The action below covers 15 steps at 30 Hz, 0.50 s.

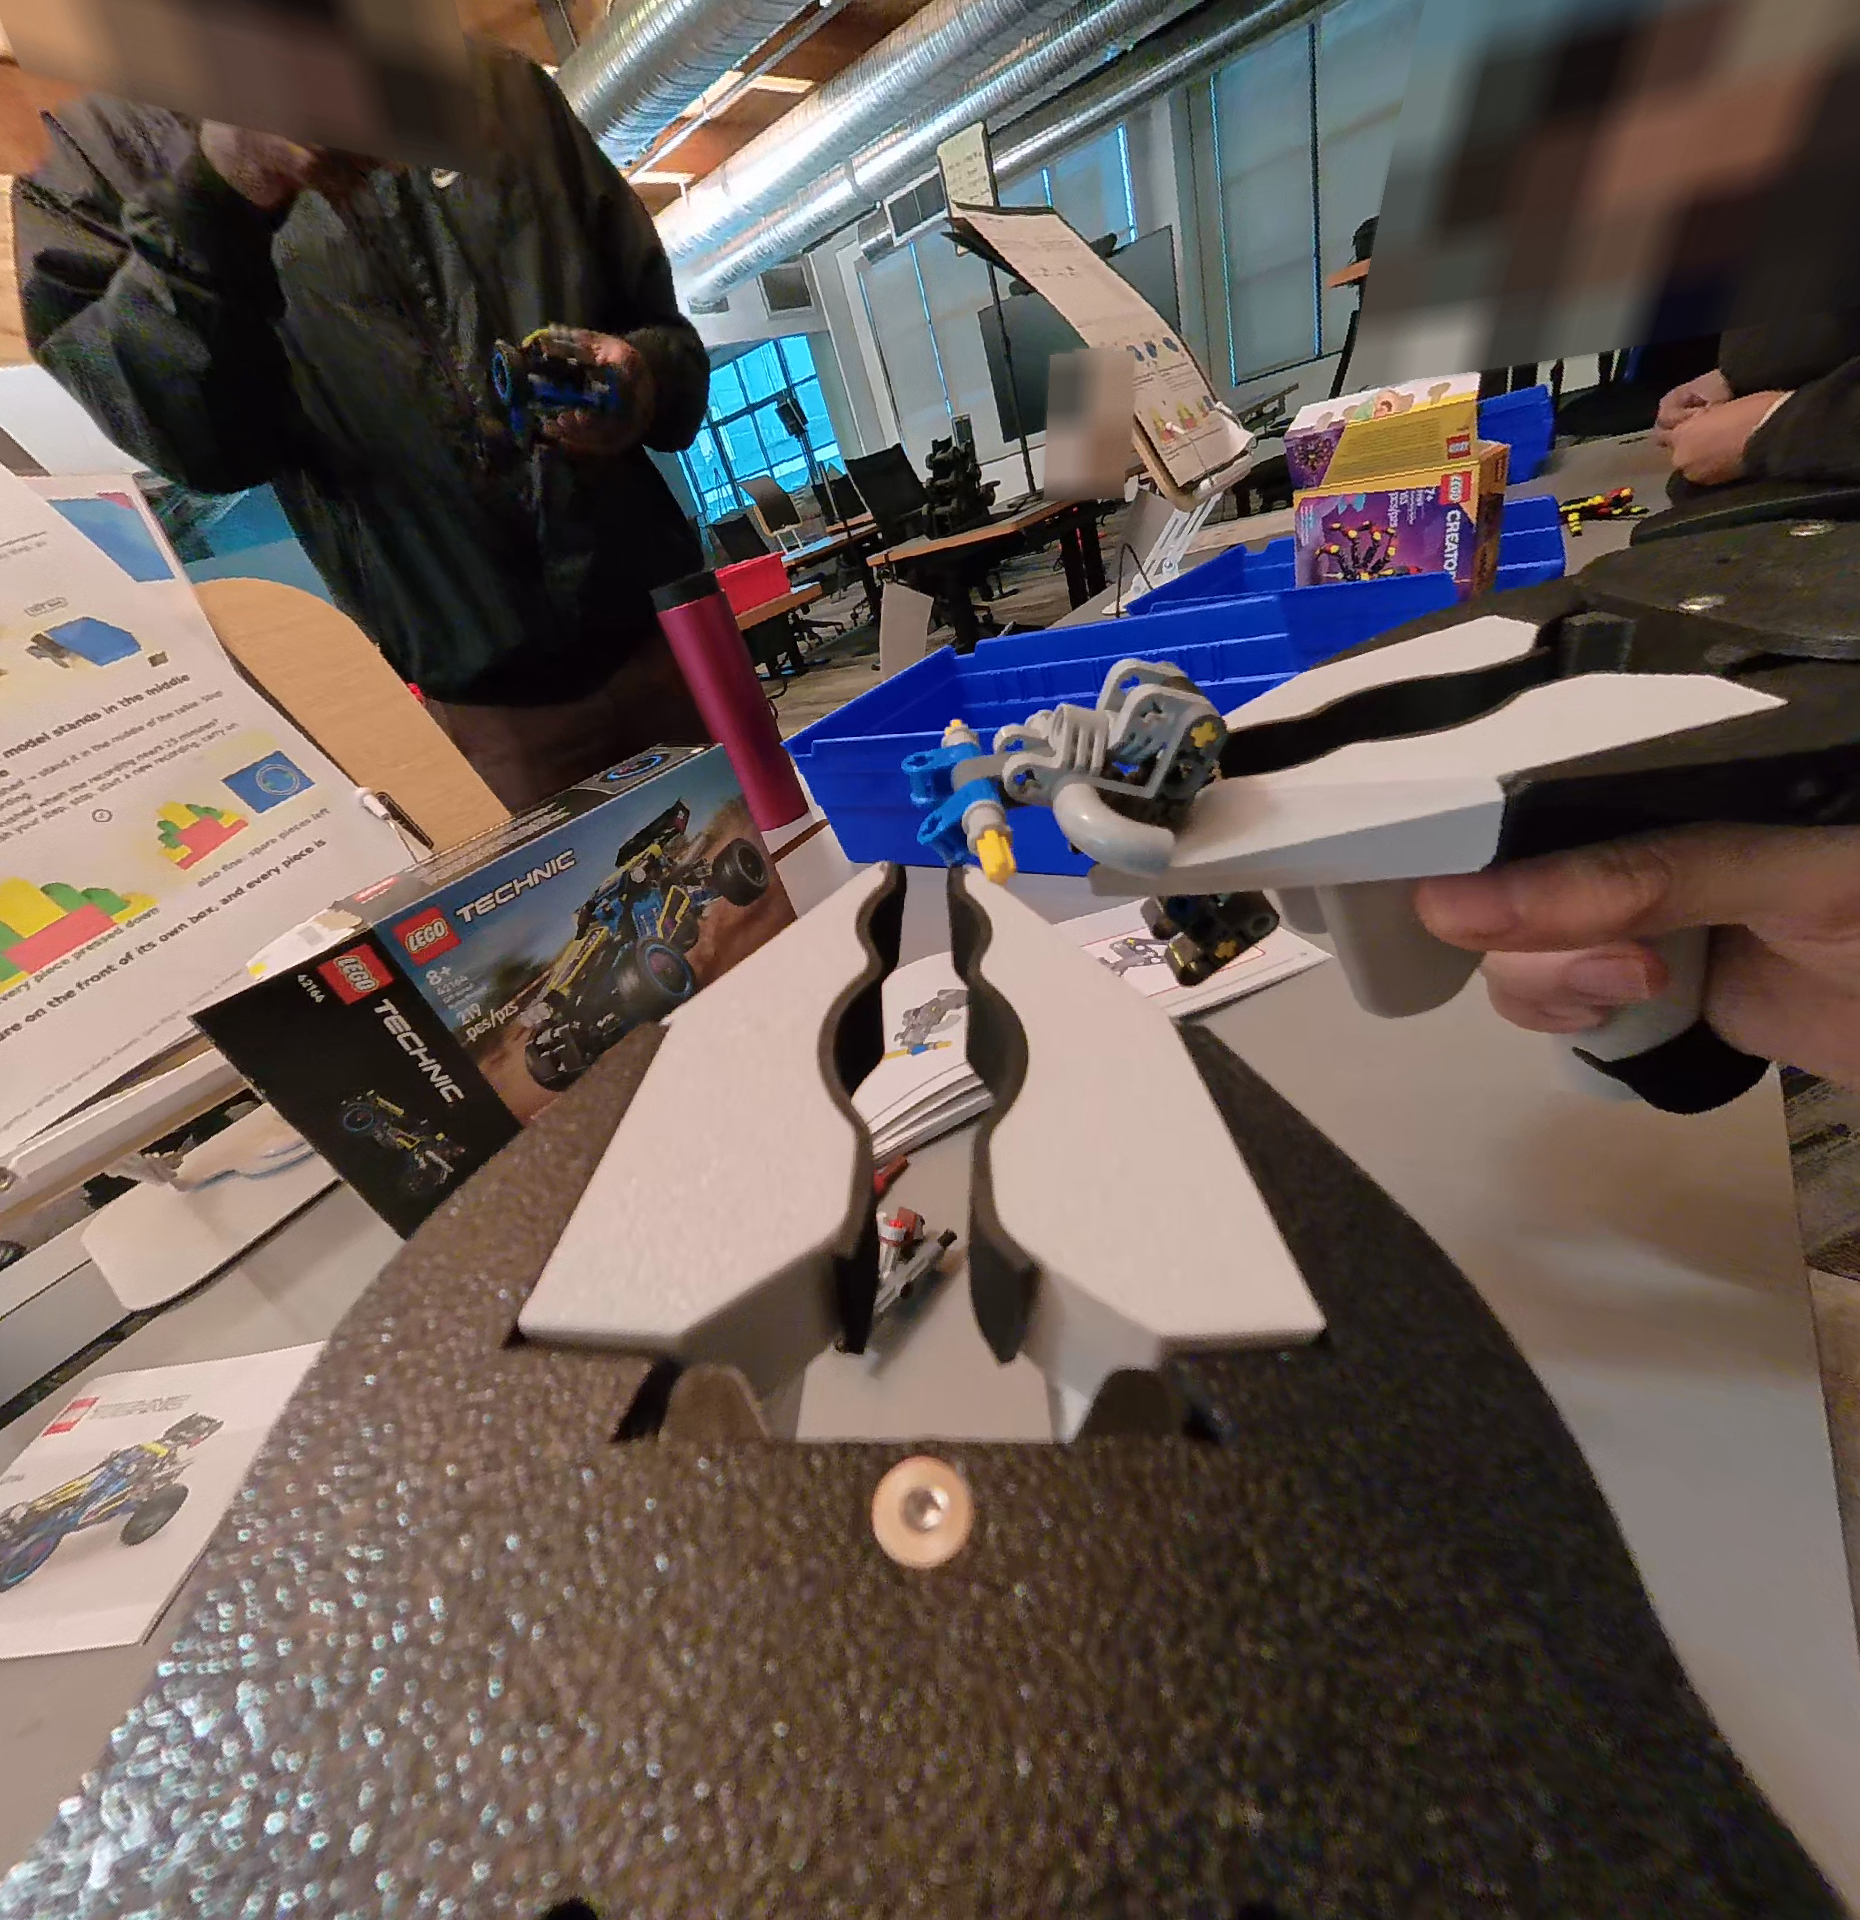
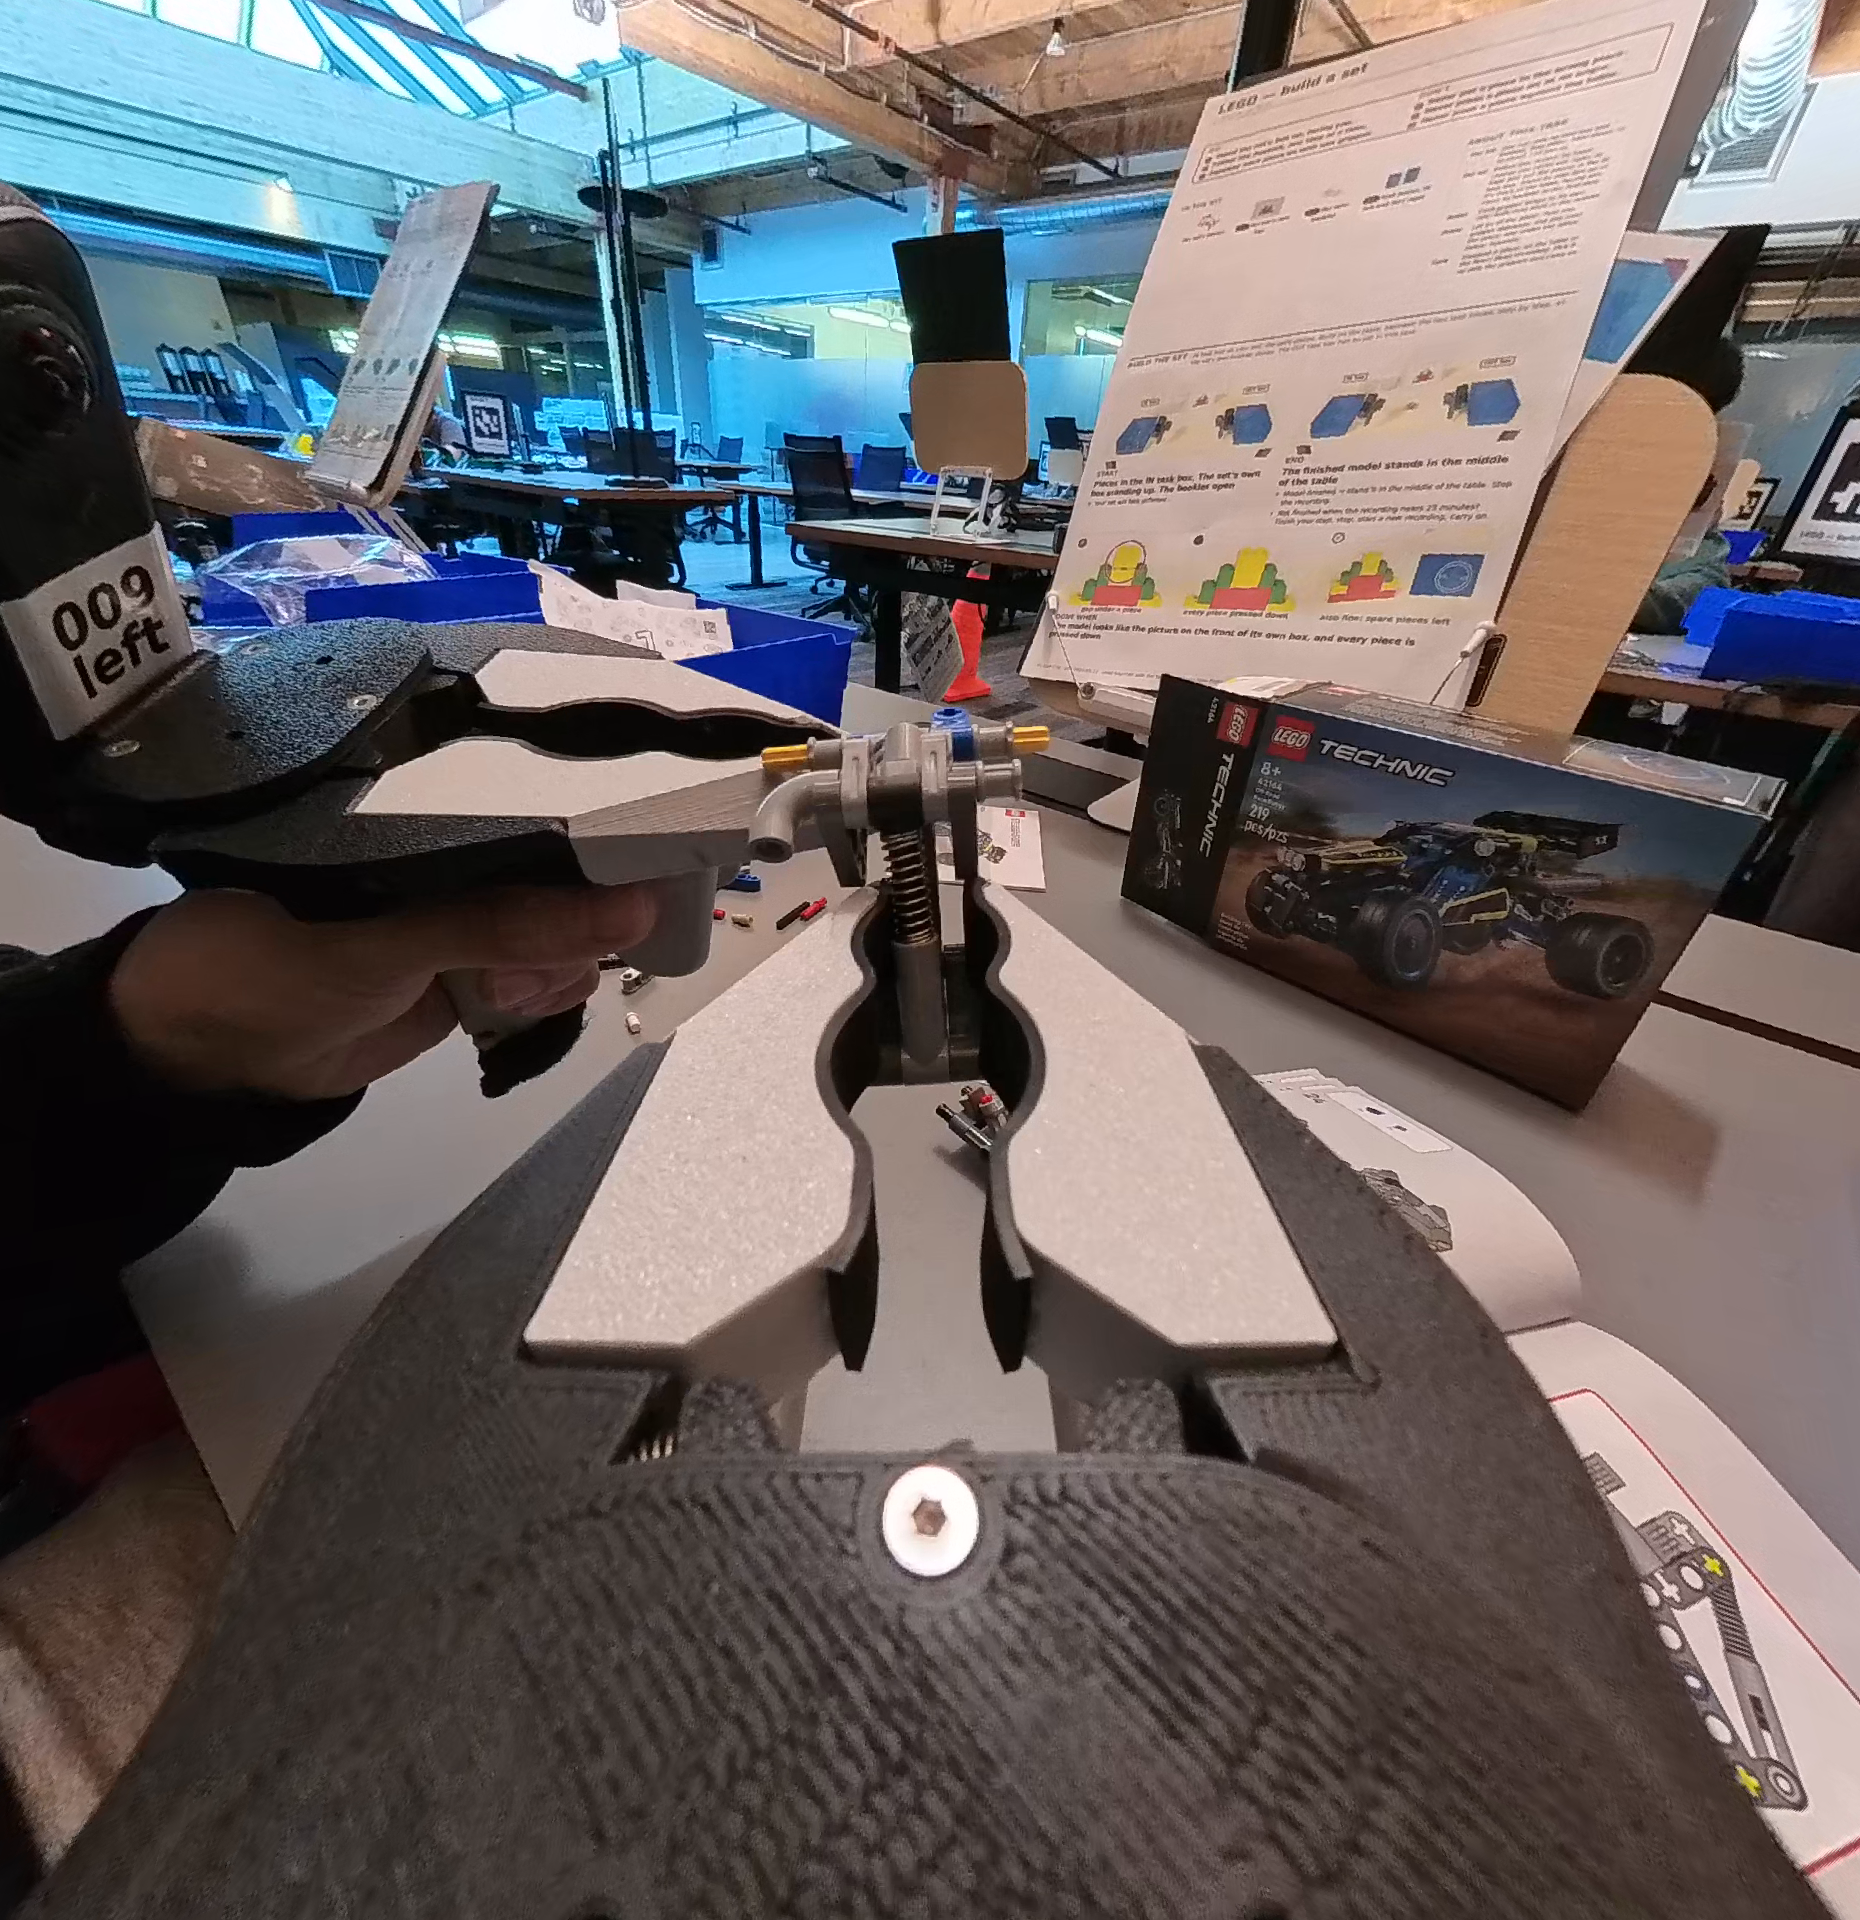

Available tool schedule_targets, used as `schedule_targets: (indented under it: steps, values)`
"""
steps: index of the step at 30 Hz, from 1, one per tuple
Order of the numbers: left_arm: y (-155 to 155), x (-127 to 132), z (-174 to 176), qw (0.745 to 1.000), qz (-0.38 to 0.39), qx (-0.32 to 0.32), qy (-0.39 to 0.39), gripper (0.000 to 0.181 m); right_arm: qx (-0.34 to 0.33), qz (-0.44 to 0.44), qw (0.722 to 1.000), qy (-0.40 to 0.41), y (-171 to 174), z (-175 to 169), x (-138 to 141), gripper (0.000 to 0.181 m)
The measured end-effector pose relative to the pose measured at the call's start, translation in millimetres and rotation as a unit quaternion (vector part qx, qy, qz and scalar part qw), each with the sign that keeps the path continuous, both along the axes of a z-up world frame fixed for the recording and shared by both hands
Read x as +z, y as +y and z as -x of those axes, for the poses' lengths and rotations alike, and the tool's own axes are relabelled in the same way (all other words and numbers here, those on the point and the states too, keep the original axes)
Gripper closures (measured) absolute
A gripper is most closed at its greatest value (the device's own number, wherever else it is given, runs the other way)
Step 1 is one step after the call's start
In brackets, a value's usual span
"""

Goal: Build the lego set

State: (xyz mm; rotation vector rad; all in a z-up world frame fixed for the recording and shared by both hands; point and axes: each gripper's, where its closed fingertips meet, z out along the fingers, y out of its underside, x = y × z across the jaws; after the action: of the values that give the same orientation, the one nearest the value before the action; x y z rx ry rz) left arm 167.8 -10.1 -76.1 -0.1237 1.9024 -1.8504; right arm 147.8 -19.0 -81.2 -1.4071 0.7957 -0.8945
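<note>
On the grey table (image 1: 1477, 1195), the black-and-blue cardboard set box (image 1: 552, 935) stands left. The left gripper (image 1: 926, 883) has its grey fingers a narrow slit apart, empty. Just right of its tips, the right gripper (image 1: 1165, 805) is clamped on the grey, blue and yellow lego assembly (image 1: 1071, 769), held above the table.

A person in a dark jacket (image 1: 386, 343) stands behind the desk (image 1: 1528, 1195), holding a small blue model. A maroon tumbler (image 1: 723, 696) stands upright beside them. Farther back sit a purple box (image 1: 1393, 535) (a different set), office chairs (image 2: 822, 468) and an orange cone (image 2: 970, 644).
</note>
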Motion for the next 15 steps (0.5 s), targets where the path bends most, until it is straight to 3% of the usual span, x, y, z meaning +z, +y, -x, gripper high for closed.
schedule_targets:
  steps: [15]
  values:
    - [-11,10,-3,1.0,0.0,0.001,-0.02,0.166,0.033,0.001,0.999,-0.026,-8,-2,14,0.171]
